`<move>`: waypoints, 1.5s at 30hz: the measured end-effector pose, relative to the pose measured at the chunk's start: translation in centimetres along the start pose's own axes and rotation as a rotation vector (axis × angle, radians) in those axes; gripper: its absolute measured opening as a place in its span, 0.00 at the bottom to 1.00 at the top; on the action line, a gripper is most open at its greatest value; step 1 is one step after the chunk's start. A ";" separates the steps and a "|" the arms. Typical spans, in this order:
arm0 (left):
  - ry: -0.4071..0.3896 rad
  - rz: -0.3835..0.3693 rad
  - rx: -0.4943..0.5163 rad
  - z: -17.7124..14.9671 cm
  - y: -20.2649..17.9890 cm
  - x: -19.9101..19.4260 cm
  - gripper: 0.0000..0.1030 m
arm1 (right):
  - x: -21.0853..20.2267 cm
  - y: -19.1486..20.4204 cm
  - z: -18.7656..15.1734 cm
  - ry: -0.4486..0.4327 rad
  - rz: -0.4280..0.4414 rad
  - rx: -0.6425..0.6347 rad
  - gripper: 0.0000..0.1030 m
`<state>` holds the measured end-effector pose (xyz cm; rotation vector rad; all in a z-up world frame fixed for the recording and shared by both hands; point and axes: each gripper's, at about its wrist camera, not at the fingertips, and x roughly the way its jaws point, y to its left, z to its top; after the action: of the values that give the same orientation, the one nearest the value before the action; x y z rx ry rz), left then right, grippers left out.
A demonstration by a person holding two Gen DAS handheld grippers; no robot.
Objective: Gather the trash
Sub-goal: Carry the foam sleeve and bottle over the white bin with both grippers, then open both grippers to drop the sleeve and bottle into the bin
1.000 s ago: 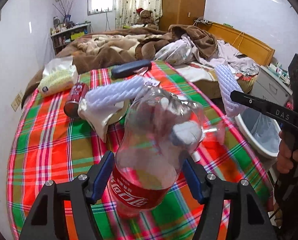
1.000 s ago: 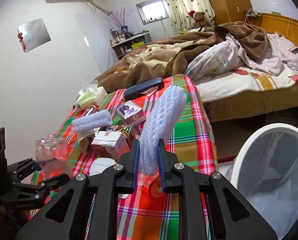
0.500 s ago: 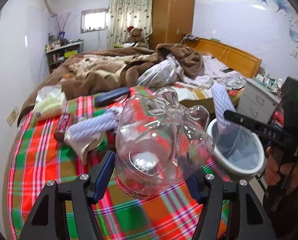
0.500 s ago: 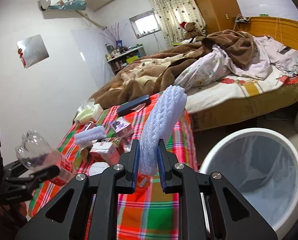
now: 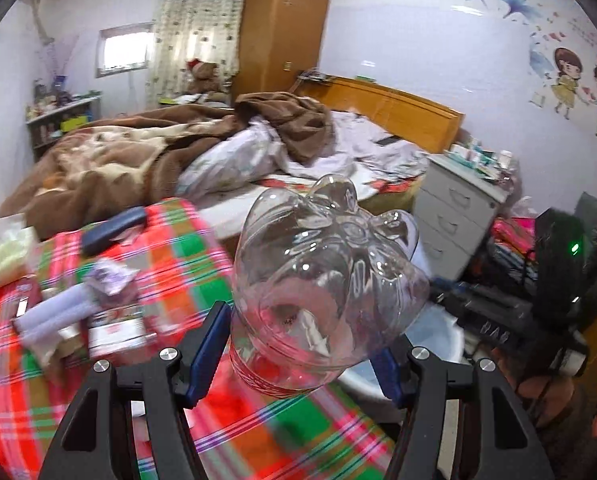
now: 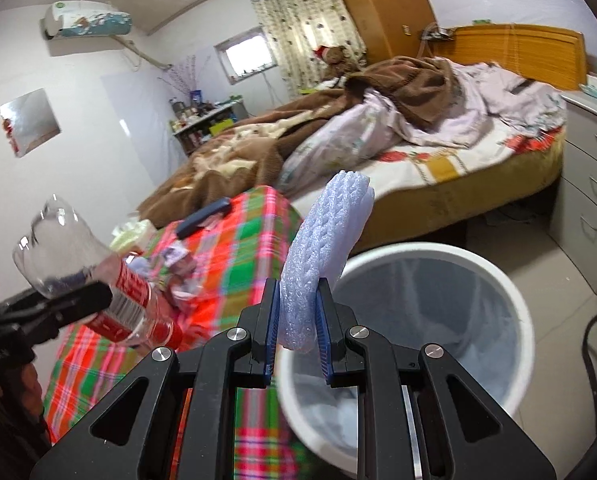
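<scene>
Clear plastic bottle [image 5: 326,280], empty, with a red label and a lobed base that points away from the camera, clamped at the label end between the blue-padded jaws of the left gripper [image 5: 298,354] and carried above the right edge of the worktop [image 5: 178,264]. White foam net sleeve [image 6: 322,256], soft, tubular and ribbed, pinched between the closed jaws of the right gripper [image 6: 296,334], its free end standing up over the near rim of the round white bin [image 6: 514,304]. The bin, lined with a thin translucent bag, stands on the floor just right of the worktop, near the bed [image 6: 438,168]. A plaid cloth in red, green and orange covers the worktop, where cartons and another foam sleeve remain. To finish the step well, each piece is best brought fully above the bin's mouth before release; the light sleeve may drift, and the smooth bottle may bounce off the rim.
</scene>
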<state>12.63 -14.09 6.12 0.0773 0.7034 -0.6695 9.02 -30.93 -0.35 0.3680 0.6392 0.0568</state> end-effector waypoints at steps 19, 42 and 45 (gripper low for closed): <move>0.196 -0.162 0.054 -1.1 -7.6 13.1 0.64 | 1.7 -6.8 -2.7 0.170 -0.143 0.032 0.19; 0.106 -0.120 0.001 -1.2 -5.0 8.6 0.71 | 0.1 -5.1 -2.3 0.112 -0.160 -0.003 0.50; 0.087 -0.104 -0.010 -1.4 -4.0 7.1 0.71 | -0.1 -3.9 -1.9 0.091 -0.142 -0.020 0.50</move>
<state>13.50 -20.70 1.25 0.0611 0.7982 -0.7653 7.53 -34.00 -3.07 0.3010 0.7528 -0.0560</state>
